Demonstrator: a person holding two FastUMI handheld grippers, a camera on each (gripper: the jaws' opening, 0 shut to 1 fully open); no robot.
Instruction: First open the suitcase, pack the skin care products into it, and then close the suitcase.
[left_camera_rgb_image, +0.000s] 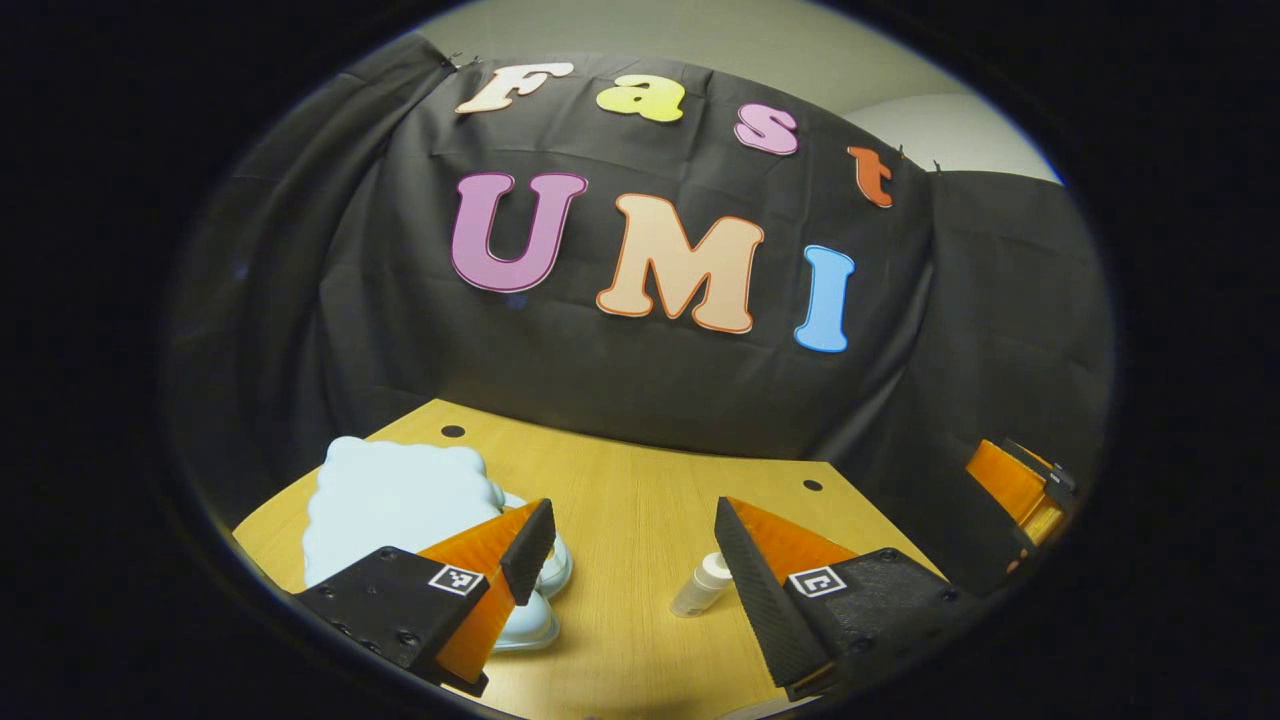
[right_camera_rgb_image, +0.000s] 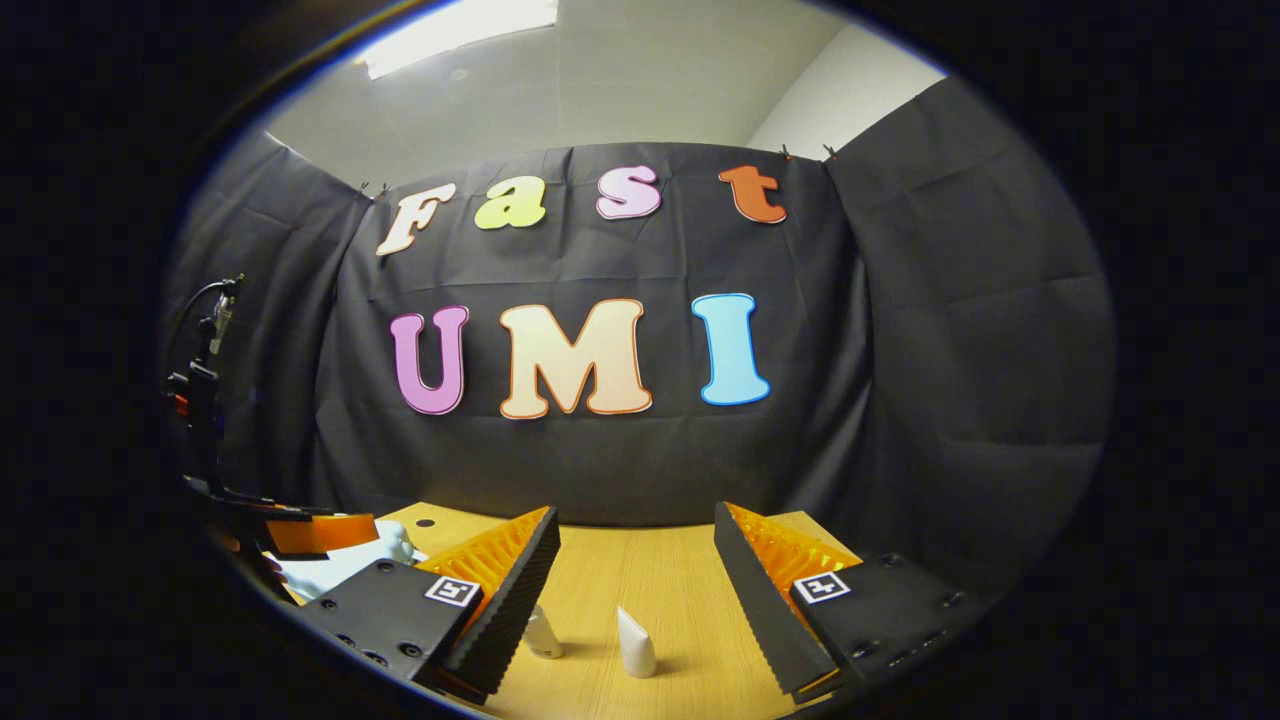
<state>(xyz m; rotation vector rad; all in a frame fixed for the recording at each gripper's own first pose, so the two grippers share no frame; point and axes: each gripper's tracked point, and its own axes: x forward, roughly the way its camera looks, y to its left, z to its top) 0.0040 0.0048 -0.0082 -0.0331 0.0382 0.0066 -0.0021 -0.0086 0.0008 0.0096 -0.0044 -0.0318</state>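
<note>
A pale blue, cloud-shaped suitcase (left_camera_rgb_image: 400, 495) lies flat on the left part of the wooden table (left_camera_rgb_image: 620, 500), its lid down. My left gripper (left_camera_rgb_image: 630, 540) hovers open above the table, its left finger overlapping the suitcase's near edge. A small white bottle (left_camera_rgb_image: 703, 585) stands just beside its right finger. In the right gripper view, my right gripper (right_camera_rgb_image: 635, 545) is open over the table (right_camera_rgb_image: 660, 570). A white tube (right_camera_rgb_image: 635, 645) stands between its fingers, and a small white bottle (right_camera_rgb_image: 541, 632) is partly hidden behind its left finger. Neither gripper holds anything.
The other gripper (left_camera_rgb_image: 1020, 490) shows at the far right edge of the left gripper view. In the right gripper view, the other gripper (right_camera_rgb_image: 300, 532) sits at the left above the suitcase (right_camera_rgb_image: 335, 570). Two small holes (left_camera_rgb_image: 452, 431) mark the table's back.
</note>
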